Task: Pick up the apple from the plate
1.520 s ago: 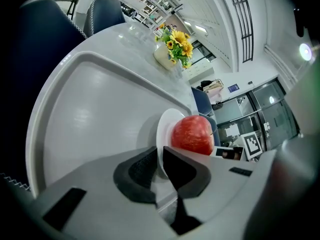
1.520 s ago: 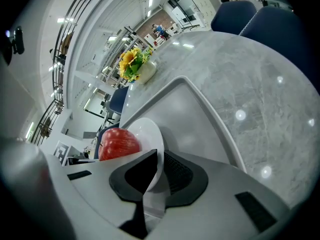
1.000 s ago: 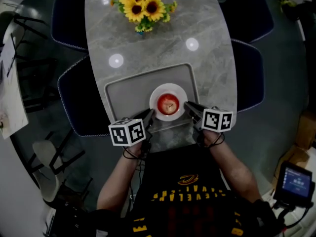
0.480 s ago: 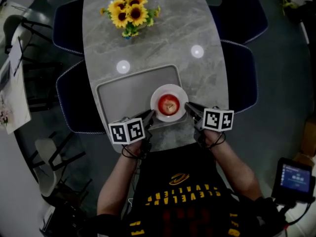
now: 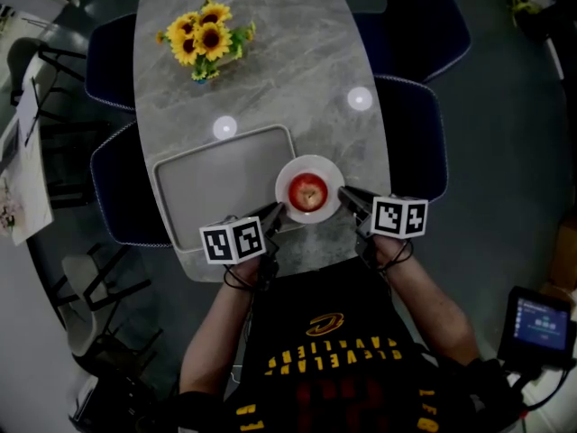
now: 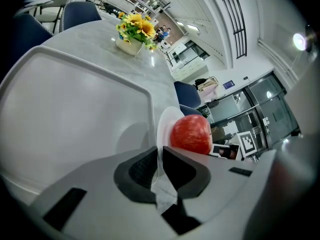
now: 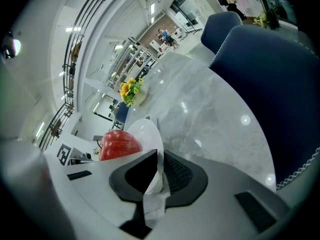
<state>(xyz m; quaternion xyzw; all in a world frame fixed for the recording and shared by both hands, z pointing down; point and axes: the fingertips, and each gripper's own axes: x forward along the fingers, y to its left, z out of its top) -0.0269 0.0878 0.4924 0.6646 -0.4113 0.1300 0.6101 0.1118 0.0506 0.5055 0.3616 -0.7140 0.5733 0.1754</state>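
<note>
A red apple (image 5: 308,191) sits in the middle of a small white plate (image 5: 287,175), close to the near edge of the grey marble counter (image 5: 288,79). The plate overlaps the right rim of a grey tray (image 5: 206,183). The left hand-held gripper (image 6: 160,158) is clenched on the plate's left rim, the thin white edge pinched between its dark pads. The right hand-held gripper (image 7: 159,170) is clamped on the opposite rim the same way. Neither touches the apple. I can't tell if the plate rests on the counter or is raised. A bunch of sunflowers (image 5: 203,36) stands at the far end, and dark blue chairs (image 5: 413,138) flank the counter.
</note>
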